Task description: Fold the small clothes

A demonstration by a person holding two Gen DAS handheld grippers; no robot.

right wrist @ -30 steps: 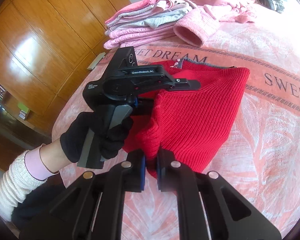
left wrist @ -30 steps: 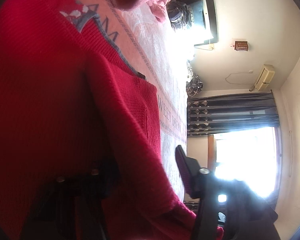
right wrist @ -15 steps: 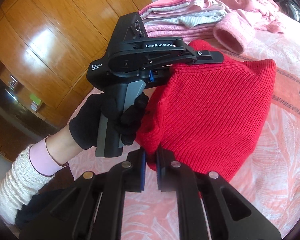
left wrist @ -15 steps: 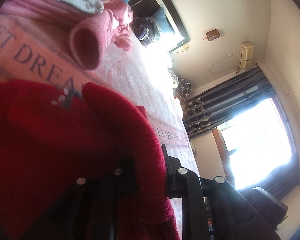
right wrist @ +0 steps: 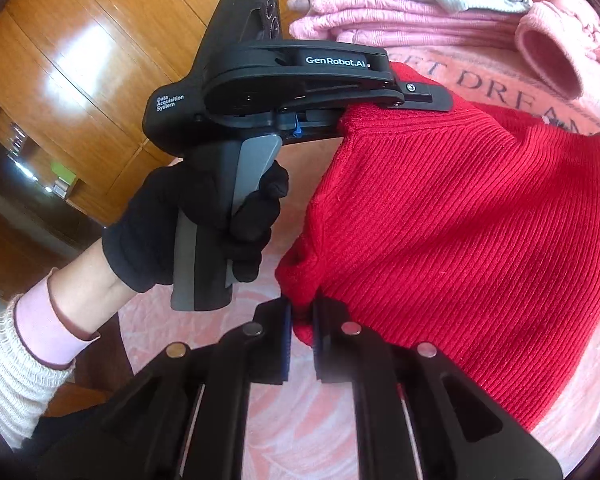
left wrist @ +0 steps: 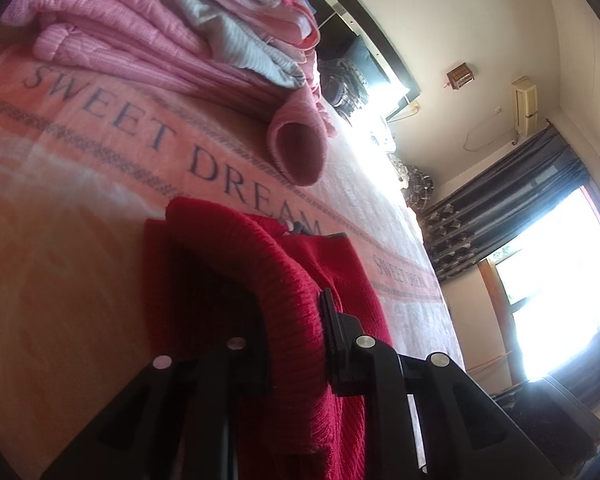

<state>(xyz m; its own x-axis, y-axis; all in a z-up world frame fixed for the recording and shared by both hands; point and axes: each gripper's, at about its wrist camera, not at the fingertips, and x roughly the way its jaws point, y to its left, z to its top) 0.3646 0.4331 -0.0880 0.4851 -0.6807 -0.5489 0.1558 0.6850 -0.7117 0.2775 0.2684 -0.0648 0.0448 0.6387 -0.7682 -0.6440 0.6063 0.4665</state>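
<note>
Fingers of both grippers, left gripper (left wrist: 296, 320) and right gripper (right wrist: 301, 320), pinch the red knit sweater (right wrist: 459, 240), lifted above the bed (left wrist: 80, 220) (mid-fold); next, lay it flat.

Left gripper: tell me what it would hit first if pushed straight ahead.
The left gripper is shut on the red ribbed knit sweater; past that fabric, likely the pink "SWEET DREAM" bedspread. Depth is unclear.
</note>
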